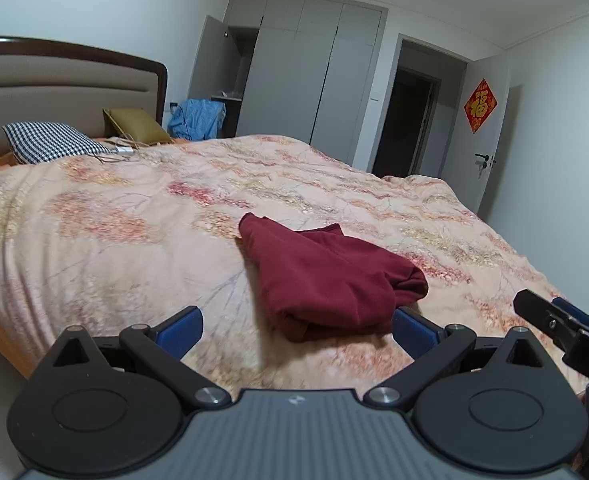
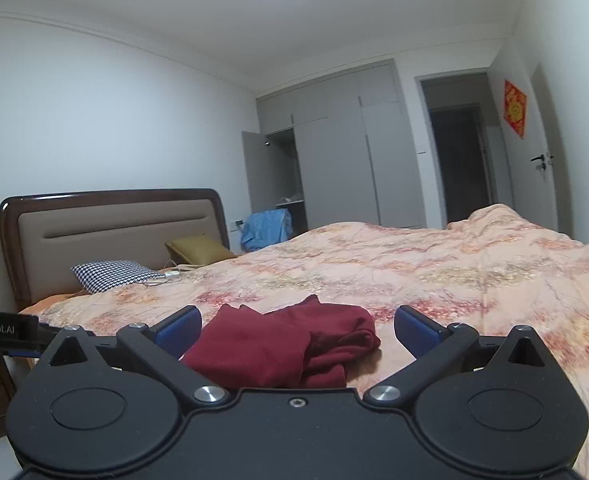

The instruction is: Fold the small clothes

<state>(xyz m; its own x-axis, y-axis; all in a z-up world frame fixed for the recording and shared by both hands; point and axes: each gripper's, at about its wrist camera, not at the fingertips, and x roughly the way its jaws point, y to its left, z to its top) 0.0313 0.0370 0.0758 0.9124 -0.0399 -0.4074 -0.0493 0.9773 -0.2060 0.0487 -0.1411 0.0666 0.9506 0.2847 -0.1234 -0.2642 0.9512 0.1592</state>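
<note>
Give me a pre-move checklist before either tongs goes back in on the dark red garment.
1. Left tongs open and holding nothing: ok.
2. Right tongs open and holding nothing: ok.
3. Dark red garment free of both tongs, lying on the quilt: ok.
4. Garment flat and square: not ok, the right end is bunched into a rounded lump and a corner sticks up at the back.
5. Quilt around the garment free of other items: ok; the checked pillow and the cable sit far off by the headboard.
6. How many layers are folded, and whether the edges line up: cannot tell.
</note>
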